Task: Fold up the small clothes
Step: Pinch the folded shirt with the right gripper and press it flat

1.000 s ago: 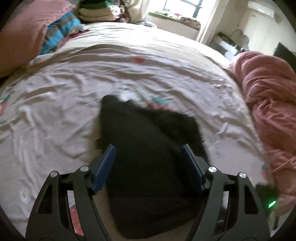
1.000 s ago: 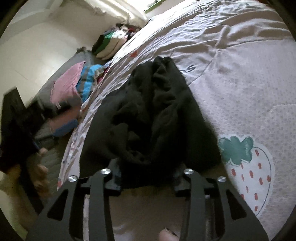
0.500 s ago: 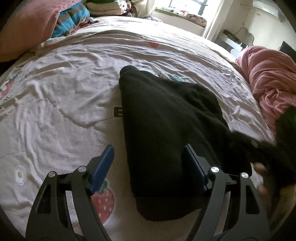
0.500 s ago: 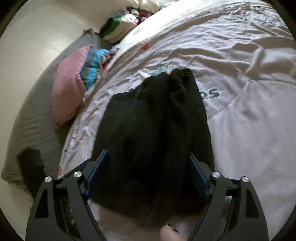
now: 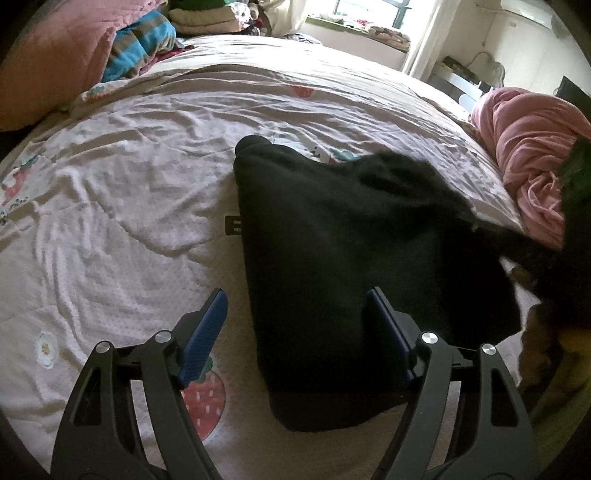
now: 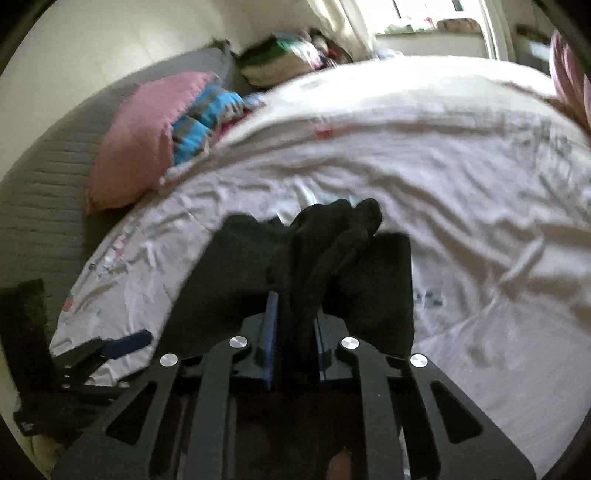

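A black garment (image 5: 332, 258) lies on the strawberry-print bedsheet (image 5: 110, 192). My left gripper (image 5: 295, 295) hovers low over the garment's near left edge, open. Its right blue pad (image 5: 388, 332) is over the cloth and its left one over bare sheet; neither presses. In the right wrist view my right gripper (image 6: 293, 306) has its jaws closing, and the pads pinch a bunched ridge of the black garment (image 6: 373, 280), which is raised off the bed there. The left gripper's blue pad (image 6: 125, 343) shows at the lower left of that view.
A pink pillow (image 5: 48, 55) and a blue striped cloth (image 5: 140, 59) lie at the bed's far left, with folded clothes (image 5: 207, 22) behind them. A crumpled pink blanket (image 5: 528, 147) fills the right side. A hand (image 5: 539, 343) shows at the right edge.
The right gripper went from open astride the garment to shut on a gathered fold, rose and rolled. The garment's right side lifted. The left gripper sank a little, then held still.
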A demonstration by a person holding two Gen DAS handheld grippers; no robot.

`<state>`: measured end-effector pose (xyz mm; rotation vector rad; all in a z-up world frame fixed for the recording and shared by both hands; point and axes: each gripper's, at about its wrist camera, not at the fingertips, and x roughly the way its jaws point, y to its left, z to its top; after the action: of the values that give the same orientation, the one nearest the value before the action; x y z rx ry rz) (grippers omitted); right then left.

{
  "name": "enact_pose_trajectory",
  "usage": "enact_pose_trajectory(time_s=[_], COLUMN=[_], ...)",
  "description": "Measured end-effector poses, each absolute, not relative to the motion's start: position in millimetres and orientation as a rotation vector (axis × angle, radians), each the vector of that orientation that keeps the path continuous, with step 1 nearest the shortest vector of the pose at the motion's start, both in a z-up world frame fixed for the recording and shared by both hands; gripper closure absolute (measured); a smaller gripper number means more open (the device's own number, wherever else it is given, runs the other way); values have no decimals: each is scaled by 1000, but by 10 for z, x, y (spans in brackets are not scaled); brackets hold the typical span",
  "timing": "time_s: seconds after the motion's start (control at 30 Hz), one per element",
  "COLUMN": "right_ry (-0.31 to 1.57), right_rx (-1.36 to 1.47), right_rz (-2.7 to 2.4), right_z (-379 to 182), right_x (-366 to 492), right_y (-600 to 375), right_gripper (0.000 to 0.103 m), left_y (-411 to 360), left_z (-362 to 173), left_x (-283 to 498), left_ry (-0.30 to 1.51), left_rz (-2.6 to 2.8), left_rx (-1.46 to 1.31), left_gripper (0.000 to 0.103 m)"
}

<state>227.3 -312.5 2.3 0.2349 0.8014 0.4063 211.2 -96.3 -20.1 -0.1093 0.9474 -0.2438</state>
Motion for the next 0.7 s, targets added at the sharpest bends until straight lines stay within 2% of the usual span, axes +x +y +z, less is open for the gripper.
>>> enact_pose_trajectory(time_s=[0.17,0.37,0.7], right_ry=[759,883,874], right_rx=[212,276,324], right_rz=[382,340,301], right_z=[125,-334,-466], right_x=[2291,2377,2277], right_y=[-3274,-3431,-3481], right_gripper=[88,88,76], left_y=[-1043,-1102,-1058], left_z=[-152,-257,-290], left_x=[2097,2108,2085], left_ry=[944,974,983], left_rz=[-271,-274,-275], left_rx=[-93,-79,-95], left_gripper=[33,31,28])
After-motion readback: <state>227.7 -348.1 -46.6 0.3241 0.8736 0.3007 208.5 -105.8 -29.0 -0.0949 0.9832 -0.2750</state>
